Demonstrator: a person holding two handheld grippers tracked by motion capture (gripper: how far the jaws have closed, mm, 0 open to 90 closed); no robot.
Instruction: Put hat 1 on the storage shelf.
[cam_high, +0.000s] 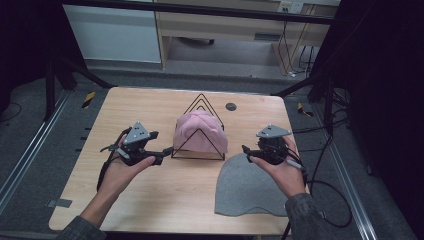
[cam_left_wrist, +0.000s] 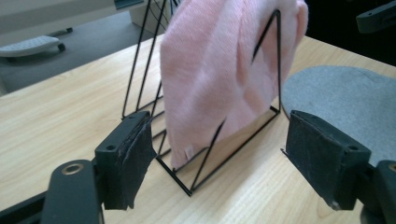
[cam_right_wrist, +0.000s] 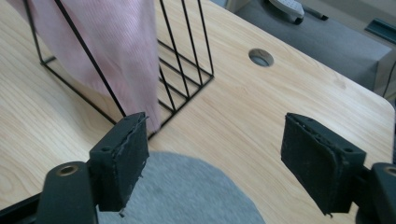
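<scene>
I am looking down at a light wooden table (cam_high: 150, 200) and I am counting two knitted hats and one rack on it. The black wire rack with triangle-shaped frames (cam_high: 199, 131) is standing in the middle, toward the far side. The pink knitted hat (cam_high: 200, 131) is hanging over this rack, between its wires. The grey knitted hat (cam_high: 245, 187) is lying flat near the front edge, to the right of the rack and just beside its base corner.

My left gripper (cam_high: 161, 154) is hovering just beside the left side of the rack, with its jaws spread wide and nothing between them. In the left gripper view the rack and the pink hat are standing directly in front of these jaws. My right gripper (cam_high: 246, 149) is hovering over the far edge of the grey hat, also with wide jaws and holding nothing.

One small round hole (cam_high: 230, 106) is sitting in the table behind the rack. The left half of the table is giving open room. Cables (cam_high: 325, 195) are trailing past the right edge.
</scene>
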